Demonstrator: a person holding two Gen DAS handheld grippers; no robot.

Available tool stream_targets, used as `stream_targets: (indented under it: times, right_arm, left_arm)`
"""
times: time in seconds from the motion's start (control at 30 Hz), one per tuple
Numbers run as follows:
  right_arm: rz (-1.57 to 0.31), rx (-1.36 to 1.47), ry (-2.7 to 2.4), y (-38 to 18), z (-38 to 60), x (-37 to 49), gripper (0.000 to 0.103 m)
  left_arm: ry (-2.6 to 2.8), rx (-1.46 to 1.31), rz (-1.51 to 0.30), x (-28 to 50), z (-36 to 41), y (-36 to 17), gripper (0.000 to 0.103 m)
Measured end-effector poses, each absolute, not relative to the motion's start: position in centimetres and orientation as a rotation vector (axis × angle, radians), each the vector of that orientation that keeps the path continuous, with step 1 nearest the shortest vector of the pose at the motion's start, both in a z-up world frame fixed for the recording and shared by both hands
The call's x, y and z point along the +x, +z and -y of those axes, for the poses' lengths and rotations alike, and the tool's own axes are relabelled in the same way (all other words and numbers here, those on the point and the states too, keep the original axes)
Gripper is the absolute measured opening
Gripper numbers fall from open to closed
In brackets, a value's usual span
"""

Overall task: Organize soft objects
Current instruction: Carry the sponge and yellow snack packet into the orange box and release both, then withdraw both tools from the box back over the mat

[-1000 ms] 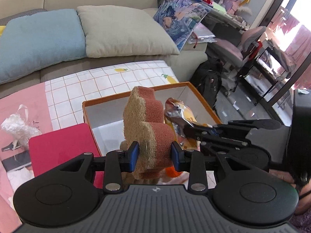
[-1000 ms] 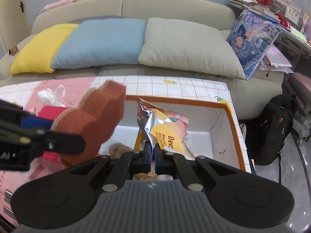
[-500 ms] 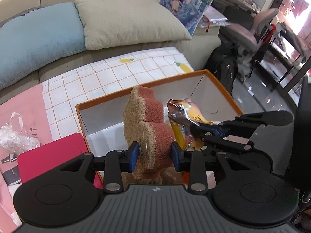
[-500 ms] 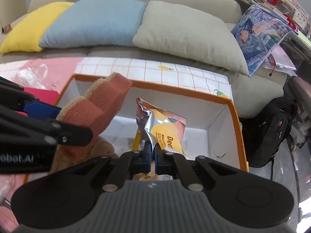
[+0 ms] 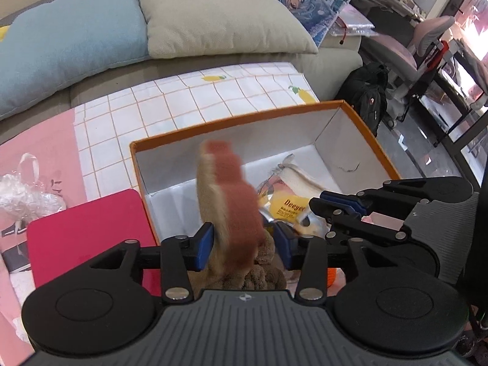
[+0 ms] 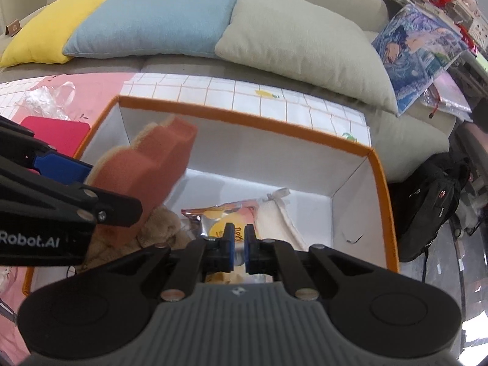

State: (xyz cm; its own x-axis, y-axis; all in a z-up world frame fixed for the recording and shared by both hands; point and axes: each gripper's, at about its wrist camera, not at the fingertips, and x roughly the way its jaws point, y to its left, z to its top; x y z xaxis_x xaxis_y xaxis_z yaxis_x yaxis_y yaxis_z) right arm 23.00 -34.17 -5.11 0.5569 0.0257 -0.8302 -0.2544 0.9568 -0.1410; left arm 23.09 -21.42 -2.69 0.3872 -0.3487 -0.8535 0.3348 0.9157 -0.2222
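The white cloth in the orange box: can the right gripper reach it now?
Probably yes. The white cloth lies uncovered beside the snack bag, and the right gripper hangs over the open orange box near it. Its jaws have just been opening, nothing pinched between them, but stand narrow.

Left gripper (image 5: 244, 245) fingers just spread apart, right gripper (image 6: 239, 244) fingers barely parted — both angled down

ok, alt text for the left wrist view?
The left gripper, its fingers just opening, lets go of a blurred rust-coloured sponge between them, above an orange-rimmed white box holding a yellow snack bag and a brown plush toy. Sofa cushions behind.
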Motion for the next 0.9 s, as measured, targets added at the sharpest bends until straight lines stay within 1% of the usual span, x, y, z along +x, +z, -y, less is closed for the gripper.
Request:
stream_targets:
  times: [0.07,0.1,0.13,0.2,0.27,0.33,0.43,0.53,0.67,0.7,0.73,0.8,0.9]
  right_arm:
    - [-0.958,-0.255,0.165,-4.4,34.1,22.8,0.014]
    - [-0.953,-0.253,0.161,-4.0,34.0,22.6,0.023]
    - [-0.945,-0.254,0.157,-3.6,34.0,22.4,0.030]
    - [-0.923,-0.260,0.150,-2.8,33.8,21.8,0.036]
    - [-0.899,-0.266,0.142,-1.9,33.6,21.2,0.039]
    - [-0.873,-0.261,0.127,-1.0,33.4,20.5,0.045]
    - [-0.823,-0.213,0.103,0.4,33.4,19.0,0.051]
    - [-0.772,-0.147,0.061,1.2,33.3,17.3,0.053]
    - [-0.714,-0.076,0.064,1.7,32.5,14.6,0.054]
    - [-0.702,-0.062,0.082,1.7,32.2,13.9,0.058]
    - [-0.690,-0.058,0.098,1.6,31.7,13.2,0.067]
    - [-0.668,-0.061,0.115,1.6,30.6,11.7,0.072]
    - [-0.653,-0.046,0.136,1.4,29.1,9.7,0.078]
  left_arm:
    - [-0.435,-0.042,-1.080,22.9,20.9,-2.1,0.063]
    - [-0.435,-0.055,-1.075,22.9,20.7,-1.7,0.065]
    - [-0.440,-0.065,-1.068,22.7,20.5,-1.3,0.065]
    - [-0.450,-0.068,-1.044,22.3,20.3,-0.5,0.065]
    - [-0.459,-0.059,-1.009,21.6,20.0,0.5,0.065]
    - [-0.461,-0.051,-0.954,20.7,19.8,1.6,0.065]
    - [-0.461,-0.011,-0.858,18.8,19.5,3.0,0.065]
    - [-0.462,0.022,-0.772,16.8,18.9,4.1,0.065]
    - [-0.456,0.060,-0.681,13.9,17.8,5.1,0.065]
    - [-0.459,0.066,-0.665,13.1,17.4,5.3,0.065]
    - [-0.464,0.068,-0.656,12.4,17.0,5.4,0.065]
    - [-0.466,0.062,-0.646,11.1,16.1,5.5,0.065]
    - [-0.446,0.069,-0.649,9.7,14.6,5.1,0.065]
